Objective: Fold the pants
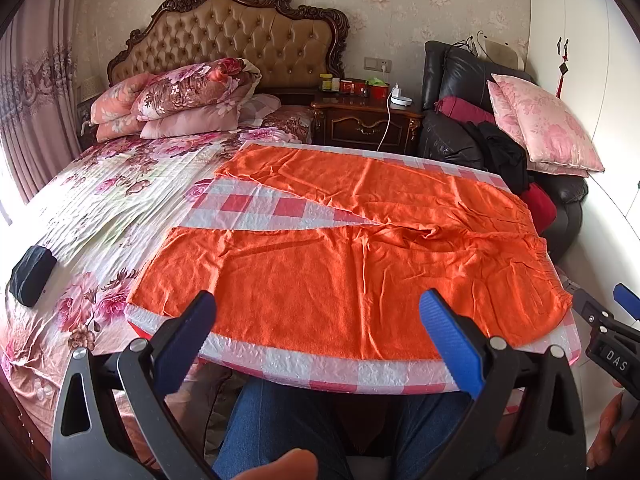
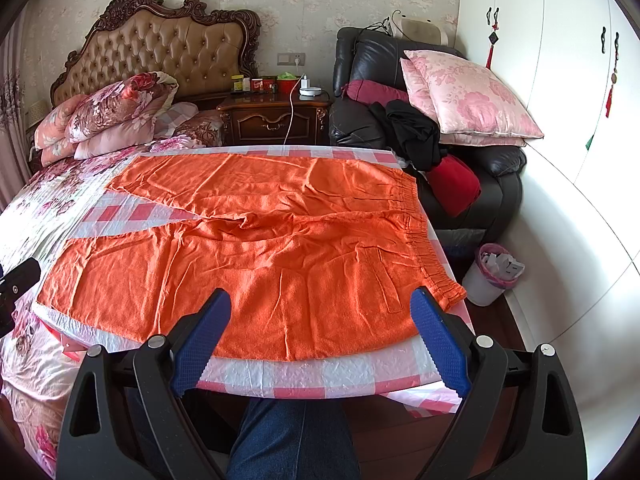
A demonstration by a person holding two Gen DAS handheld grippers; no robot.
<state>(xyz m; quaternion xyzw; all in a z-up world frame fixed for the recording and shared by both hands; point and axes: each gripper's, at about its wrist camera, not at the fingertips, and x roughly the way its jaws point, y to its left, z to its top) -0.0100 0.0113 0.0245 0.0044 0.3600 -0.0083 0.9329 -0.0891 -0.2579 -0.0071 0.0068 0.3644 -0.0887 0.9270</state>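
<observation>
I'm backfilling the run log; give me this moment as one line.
stage: pre-fold | orange pants flat, legs apart, on checkered table | left hand-held gripper open, empty | right hand-held gripper open, empty

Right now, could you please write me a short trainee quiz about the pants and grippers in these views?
1. True or false: the bright orange fabric pants are already folded in half.
2. The elastic waistband lies nearest which gripper? A) blue-padded left gripper B) blue-padded right gripper
3. Fill in: the pants lie on a pink-and-white ____ cloth.

Key
1. False: both legs lie spread apart, flat.
2. B; it is on the right side.
3. Checked.
Both grippers are open, holding nothing.
</observation>
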